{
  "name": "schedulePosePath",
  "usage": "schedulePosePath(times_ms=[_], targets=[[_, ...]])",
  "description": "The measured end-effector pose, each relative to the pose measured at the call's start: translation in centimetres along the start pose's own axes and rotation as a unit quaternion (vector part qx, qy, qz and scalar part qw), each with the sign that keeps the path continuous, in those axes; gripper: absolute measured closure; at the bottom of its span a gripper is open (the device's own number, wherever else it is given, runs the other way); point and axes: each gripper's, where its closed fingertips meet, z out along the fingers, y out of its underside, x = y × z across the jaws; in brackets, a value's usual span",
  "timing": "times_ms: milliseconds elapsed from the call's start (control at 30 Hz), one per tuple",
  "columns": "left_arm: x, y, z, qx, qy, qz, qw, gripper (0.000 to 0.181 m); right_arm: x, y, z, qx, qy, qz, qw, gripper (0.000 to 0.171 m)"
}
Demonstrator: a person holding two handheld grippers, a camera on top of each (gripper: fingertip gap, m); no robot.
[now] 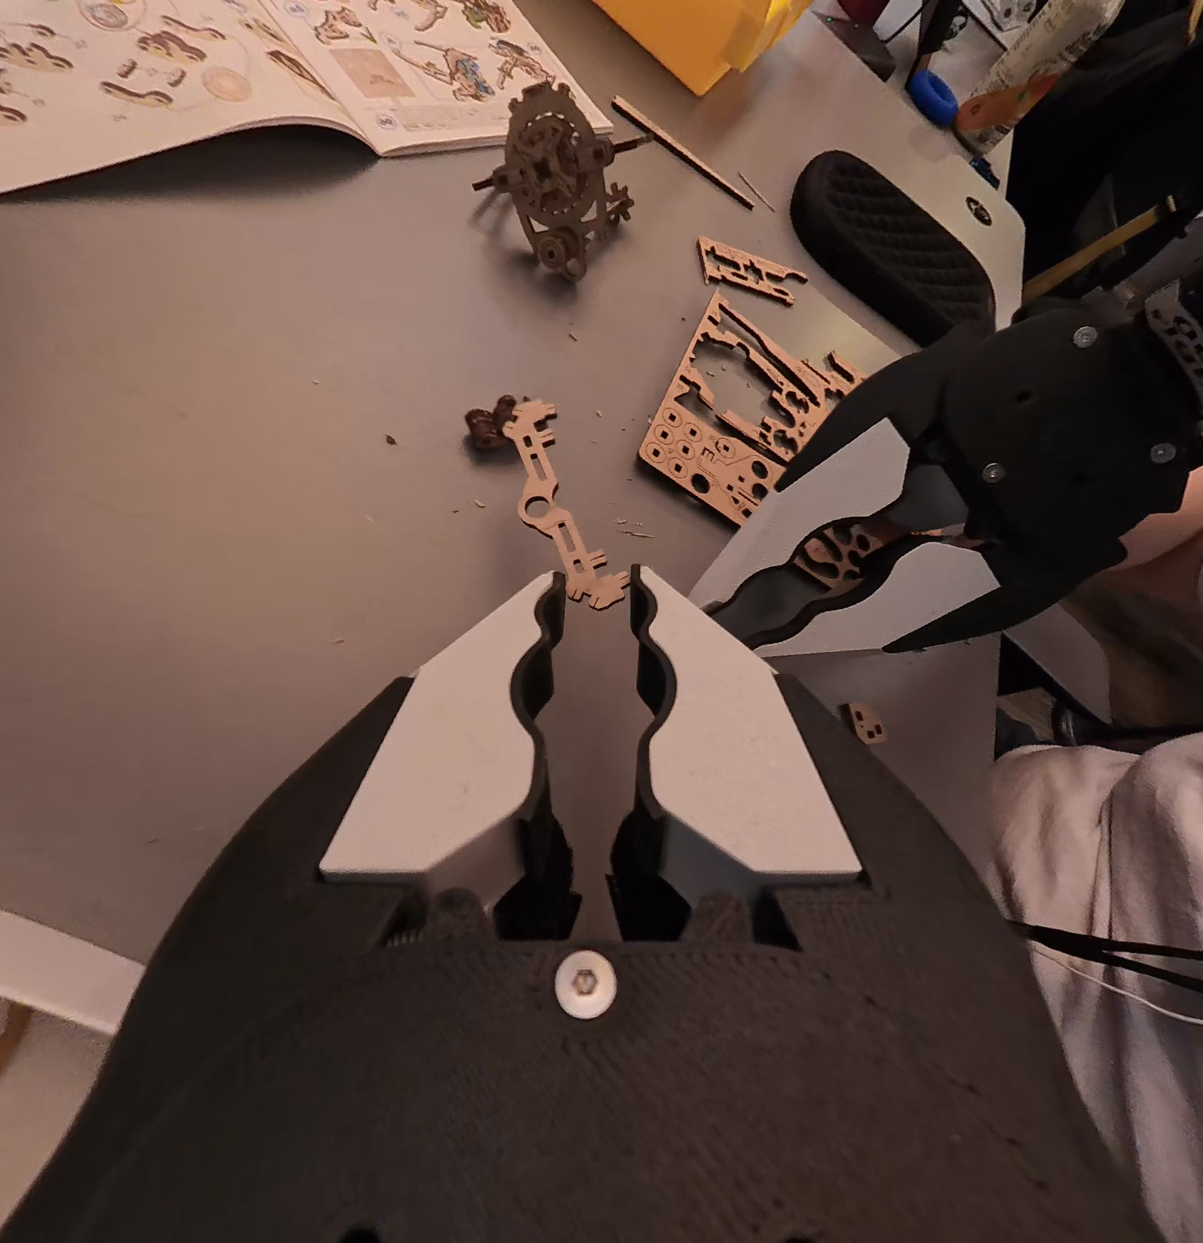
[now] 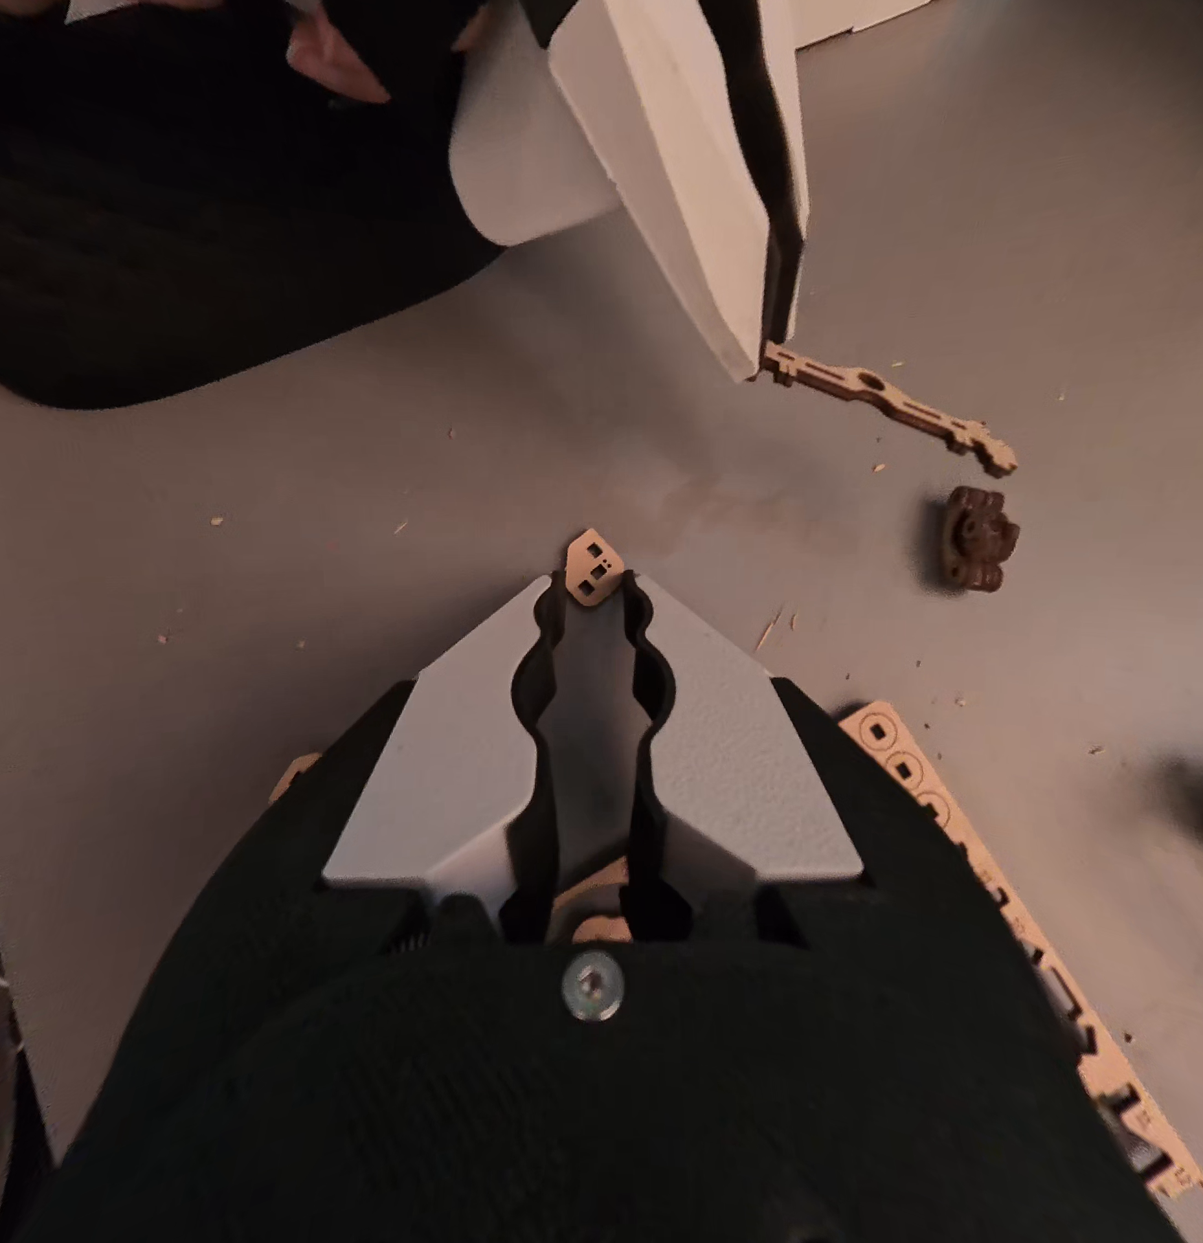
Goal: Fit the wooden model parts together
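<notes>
A long pale wooden strip (image 1: 541, 498) with a round hole lies on the grey table (image 1: 215, 471). My left gripper (image 1: 597, 585) is shut on its near notched end, one fingertip on each side. In the right wrist view the strip (image 2: 881, 393) sticks out of the left gripper (image 2: 777, 350). My right gripper (image 2: 592, 578) is shut on a small pale wooden plate (image 2: 591, 568) with square holes, held at the fingertips. In the left wrist view the right gripper (image 1: 723, 622) sits just right of my left fingers, its tips partly hidden. A dark gear assembly (image 1: 552, 181) stands farther back.
A small dark brown gear part (image 1: 488, 427) lies beside the strip's far end. Punched-out wooden sheets (image 1: 740, 417) lie to the right, another small plate (image 1: 864, 723) near the table edge. An open instruction booklet (image 1: 182, 67), a yellow box (image 1: 706, 33), a thin stick (image 1: 679, 151) and a black pad (image 1: 881, 249) lie behind. The gap from one gripper's tips to the other's is roughly 7 centimeters. The dark gear assembly (image 1: 552, 181) is about 20 centimeters from both grippers' fingertips.
</notes>
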Motion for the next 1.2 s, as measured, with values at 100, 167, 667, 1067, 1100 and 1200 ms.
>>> schedulePosePath(times_ms=[100, 167, 667, 1067, 1100, 1200], targets=[[-0.5, 0.0, -0.1, 0.001, -0.004, -0.007, 1.0, 0.164, 0.4, -0.4, 0.5, 0.006, 0.0, 0.0, 1.0, 0.155], [-0.6, 0.0, -0.2, 0.001, -0.004, -0.011, 1.0, 0.164, 0.6, -0.7, 0.8, 0.006, -0.006, -0.003, 1.0, 0.155], [-0.7, -0.6, -1.2, 0.013, -0.018, -0.005, 1.0, 0.164, 1.1, -1.7, 1.0, 0.042, -0.019, -0.041, 0.998, 0.139], [-0.2, -0.4, -1.7, 0.003, -0.003, -0.006, 1.0, 0.164, 4.5, -5.5, -4.1, 0.166, 0.062, -0.144, 0.974, 0.145], [-0.1, -0.2, -1.6, -0.006, -0.004, 0.0, 1.0, 0.164, 5.3, -5.8, -4.9, 0.176, 0.073, -0.161, 0.968, 0.145], [0.5, 0.7, -0.9, -0.036, -0.003, 0.023, 0.999, 0.164, 6.5, -5.9, -6.2, 0.196, 0.056, -0.189, 0.961, 0.144]])
